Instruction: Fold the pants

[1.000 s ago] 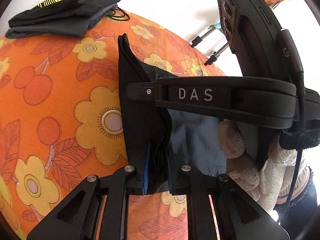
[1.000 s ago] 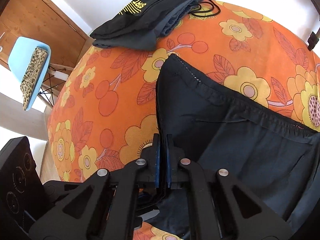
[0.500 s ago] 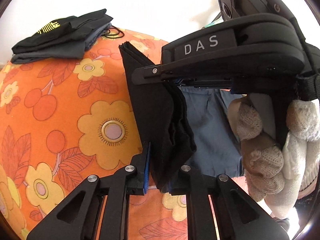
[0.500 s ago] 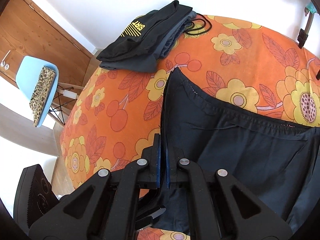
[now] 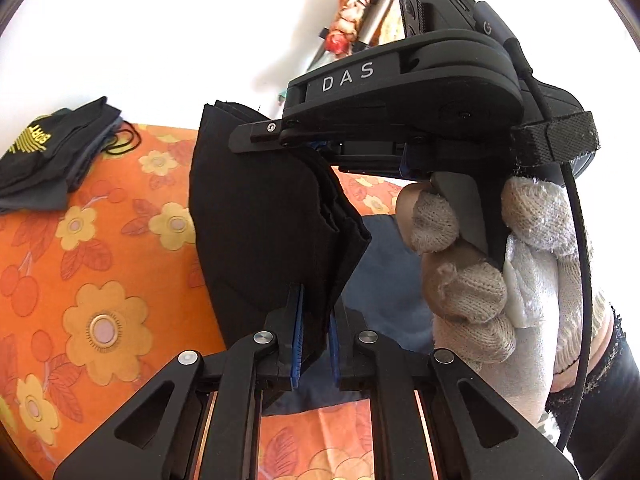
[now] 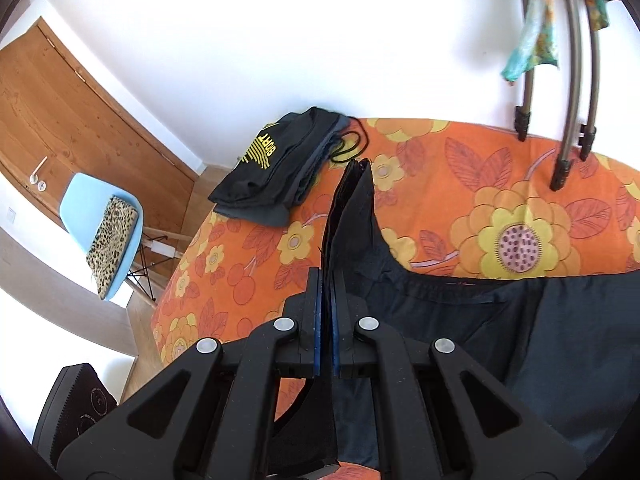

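Note:
Black pants (image 5: 260,232) hang folded in several layers above an orange flowered bed cover (image 5: 100,280). My left gripper (image 5: 314,344) is shut on the lower edge of the fold. My right gripper (image 6: 326,320) is shut on the same folded edge, and it shows in the left wrist view (image 5: 280,140), gripping the upper part, held by a white-gloved hand (image 5: 480,280). The rest of the pants (image 6: 500,340) trails down to the right onto the cover (image 6: 520,220).
A stack of folded dark clothes (image 6: 280,168) with yellow print lies at the far corner of the bed, also in the left wrist view (image 5: 52,152). A blue chair (image 6: 104,232) and a wooden door (image 6: 80,120) stand left. A metal rack's legs (image 6: 560,120) stand at the back right.
Both grippers have lifted the folded pants edge higher off the bed cover. The right gripper has tilted up and the fabric hangs more upright.

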`<action>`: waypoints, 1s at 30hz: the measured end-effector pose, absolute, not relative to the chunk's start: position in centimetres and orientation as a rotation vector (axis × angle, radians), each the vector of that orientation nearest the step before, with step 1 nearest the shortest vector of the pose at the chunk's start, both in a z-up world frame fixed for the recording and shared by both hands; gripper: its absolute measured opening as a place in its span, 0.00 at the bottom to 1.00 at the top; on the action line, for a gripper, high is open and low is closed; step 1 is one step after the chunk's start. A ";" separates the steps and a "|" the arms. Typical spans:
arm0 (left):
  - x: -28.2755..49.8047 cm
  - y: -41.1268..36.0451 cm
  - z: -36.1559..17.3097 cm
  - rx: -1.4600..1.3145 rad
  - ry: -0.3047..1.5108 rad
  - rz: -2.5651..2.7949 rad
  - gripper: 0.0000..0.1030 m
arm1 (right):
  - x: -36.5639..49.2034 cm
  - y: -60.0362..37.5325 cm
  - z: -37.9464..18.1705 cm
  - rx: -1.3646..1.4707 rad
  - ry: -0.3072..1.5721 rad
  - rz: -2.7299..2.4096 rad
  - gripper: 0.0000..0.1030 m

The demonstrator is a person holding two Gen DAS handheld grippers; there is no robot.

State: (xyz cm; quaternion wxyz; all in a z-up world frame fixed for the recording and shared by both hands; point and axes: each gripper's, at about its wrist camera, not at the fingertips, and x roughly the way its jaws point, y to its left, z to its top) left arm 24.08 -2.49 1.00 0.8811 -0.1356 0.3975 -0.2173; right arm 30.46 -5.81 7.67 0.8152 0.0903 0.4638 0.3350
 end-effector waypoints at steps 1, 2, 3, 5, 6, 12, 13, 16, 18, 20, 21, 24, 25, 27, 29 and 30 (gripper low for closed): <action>24.3 -3.6 1.0 -0.278 0.833 -0.464 0.09 | 30.7 -7.2 7.9 0.202 0.983 0.701 0.03; 24.8 -4.7 0.8 -0.270 0.840 -0.474 0.08 | 30.9 -8.5 8.2 0.208 0.977 0.688 0.03; 25.2 -5.8 0.6 -0.266 0.845 -0.484 0.08 | 31.1 -9.8 8.3 0.211 0.971 0.676 0.03; 25.6 -7.9 0.4 -0.261 0.856 -0.509 0.08 | 31.3 -12.5 8.6 0.214 0.961 0.652 0.03; 25.6 -8.8 0.2 -0.256 0.858 -0.522 0.08 | 31.5 -13.8 8.6 0.215 0.959 0.637 0.03; 27.3 -15.5 -0.7 -0.233 0.879 -0.595 0.07 | 32.2 -21.6 8.4 0.211 0.947 0.551 0.03; 27.6 -16.6 -1.0 -0.227 0.884 -0.608 0.07 | 32.2 -23.0 8.2 0.209 0.946 0.535 0.03; 28.4 -20.2 -1.9 -0.221 0.906 -0.652 0.07 | 32.4 -27.2 7.6 0.210 0.948 0.492 0.03; 28.9 -22.7 -2.5 -0.216 0.918 -0.682 0.07 | 32.7 -30.1 7.0 0.215 0.951 0.462 0.03; 29.5 -25.1 -3.1 -0.216 0.932 -0.716 0.07 | 33.1 -32.7 6.4 0.212 0.953 0.433 0.03; 29.8 -26.3 -3.4 -0.217 0.942 -0.736 0.07 | 33.2 -34.0 6.1 0.204 0.954 0.421 0.03; 30.5 -29.8 -4.6 -0.205 0.965 -0.782 0.07 | 33.5 -37.5 5.0 0.184 0.967 0.379 0.03; 30.7 -30.8 -5.0 -0.198 0.974 -0.795 0.07 | 33.6 -38.7 4.4 0.184 0.973 0.366 0.03; 30.9 -32.5 -5.9 -0.186 0.992 -0.823 0.07 | 33.7 -40.8 3.2 0.181 0.982 0.346 0.03; 31.1 -33.8 -6.8 -0.167 1.012 -0.845 0.07 | 33.7 -42.7 1.9 0.187 0.992 0.332 0.03; 31.1 -34.4 -7.3 -0.155 1.024 -0.854 0.07 | 33.7 -43.4 1.2 0.192 1.000 0.327 0.03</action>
